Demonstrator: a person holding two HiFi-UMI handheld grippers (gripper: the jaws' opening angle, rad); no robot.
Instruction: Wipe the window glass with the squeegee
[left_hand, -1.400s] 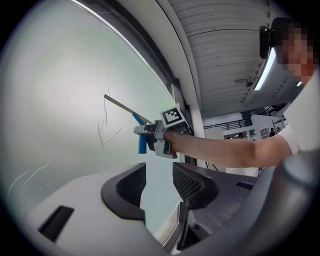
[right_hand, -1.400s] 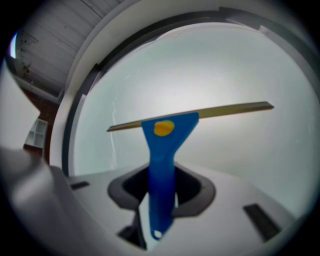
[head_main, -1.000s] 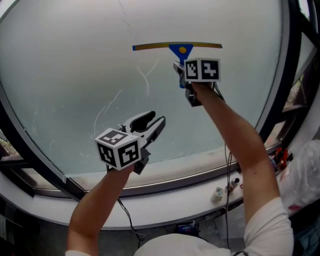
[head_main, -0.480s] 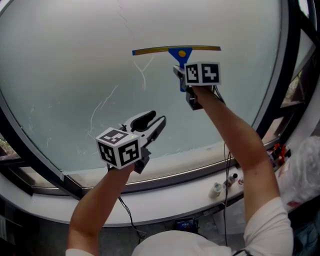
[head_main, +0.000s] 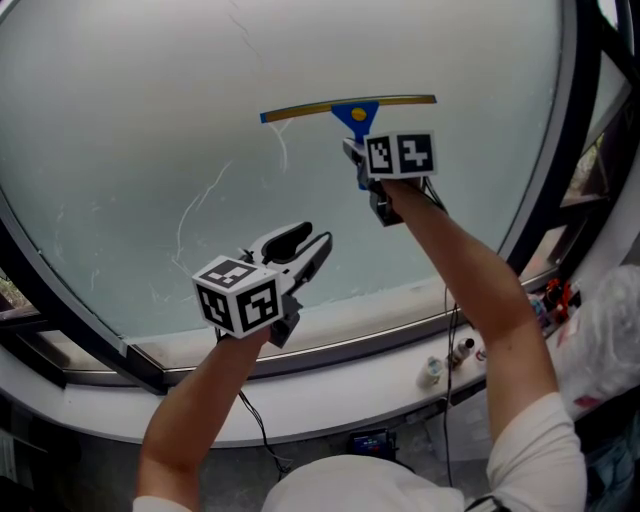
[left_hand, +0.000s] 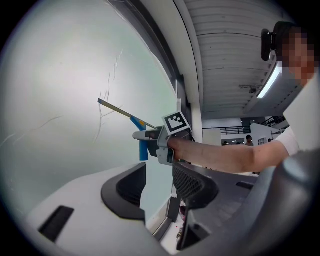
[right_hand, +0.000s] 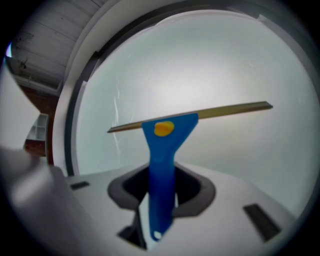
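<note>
Blue squeegee (head_main: 350, 108) handle clamped between the right gripper (right_hand: 161, 200) jaws, clearest in the right gripper view. Blade lies on the frosted window glass (head_main: 140, 120), upper centre. Left gripper (head_main: 308, 248), lower left: jaws wide, nothing between. Only the left gripper view shows the ribbed ceiling (left_hand: 235, 45) and strip light (left_hand: 270, 82). White sill (head_main: 340, 380) below.

My right gripper (head_main: 357, 155) is up at centre-right with the squeegee (head_main: 350, 108) handle between its jaws, blade above it, lying across the window glass (head_main: 130, 150). My left gripper (head_main: 303, 245) is lower and further left, in front of the glass. The sill (head_main: 330, 385) runs below the glass, with 2 small bottles (head_main: 432, 372) on it at right.
</note>
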